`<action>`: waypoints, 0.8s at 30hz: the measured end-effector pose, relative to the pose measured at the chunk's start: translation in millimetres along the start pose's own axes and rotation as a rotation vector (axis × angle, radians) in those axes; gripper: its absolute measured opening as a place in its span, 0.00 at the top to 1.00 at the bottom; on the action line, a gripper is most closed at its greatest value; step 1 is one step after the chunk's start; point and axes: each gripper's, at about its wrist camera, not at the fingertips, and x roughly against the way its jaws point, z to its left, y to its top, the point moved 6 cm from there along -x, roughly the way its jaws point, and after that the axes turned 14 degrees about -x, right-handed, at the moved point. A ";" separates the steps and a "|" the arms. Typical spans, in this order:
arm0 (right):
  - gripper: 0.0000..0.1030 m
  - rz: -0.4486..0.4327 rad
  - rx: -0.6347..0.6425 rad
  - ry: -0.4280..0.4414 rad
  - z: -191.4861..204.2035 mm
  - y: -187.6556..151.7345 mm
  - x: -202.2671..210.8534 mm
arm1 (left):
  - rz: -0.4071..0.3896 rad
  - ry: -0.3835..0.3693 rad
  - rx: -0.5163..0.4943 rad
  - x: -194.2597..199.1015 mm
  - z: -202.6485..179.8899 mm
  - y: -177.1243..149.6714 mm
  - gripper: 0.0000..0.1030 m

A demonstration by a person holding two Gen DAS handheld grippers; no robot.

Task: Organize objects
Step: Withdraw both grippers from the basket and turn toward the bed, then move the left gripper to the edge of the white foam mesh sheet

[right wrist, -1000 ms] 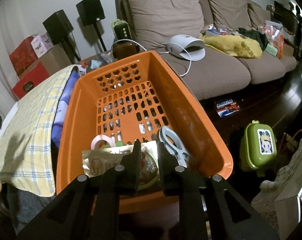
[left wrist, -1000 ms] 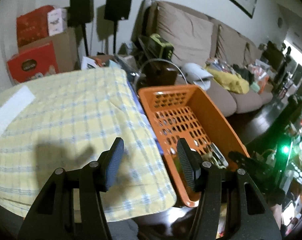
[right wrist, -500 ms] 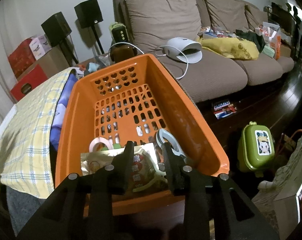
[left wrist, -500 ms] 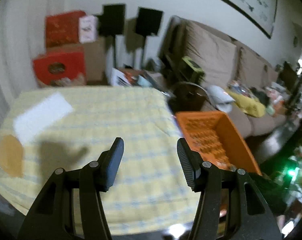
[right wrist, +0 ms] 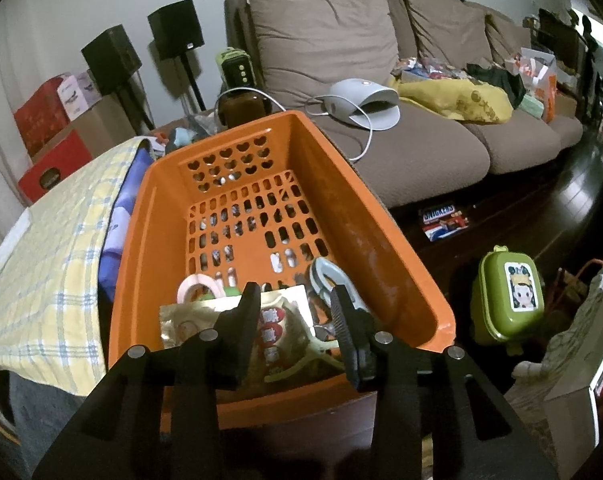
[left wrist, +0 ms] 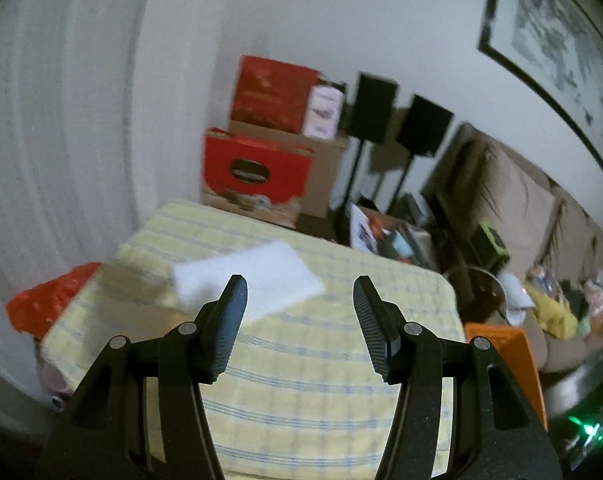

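An orange perforated basket fills the right wrist view; its corner shows at the right of the left wrist view. Inside lie a shiny snack packet, grey-handled scissors and a roll of tape. My right gripper hovers over the basket's near end, jaws opening, the packet lying loose below them. My left gripper stands open and empty above a yellow checked cloth, pointing toward a white flat item on it.
Red boxes and two black speakers stand against the wall behind the cloth. A red bag lies at the cloth's left edge. A brown sofa with clutter lies behind the basket. A green case sits on the dark floor.
My right gripper's jaws have spread apart and let go of the snack packet, which now lies in the basket. My left gripper has swung left, away from the basket, over the cloth.
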 end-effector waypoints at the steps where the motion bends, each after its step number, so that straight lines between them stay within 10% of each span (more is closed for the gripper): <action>1: 0.62 0.018 -0.001 0.039 3.4 -4.9 0.3 | -0.005 0.016 -0.011 2.9 10.2 1.6 0.49; 12: 0.62 -0.030 -0.010 0.230 49.2 -27.5 43.6 | -0.107 0.099 0.031 38.9 114.8 5.8 0.46; 24: 0.55 0.097 0.248 0.418 292.3 -44.0 35.1 | 0.024 0.041 0.031 -13.5 147.4 -36.6 0.45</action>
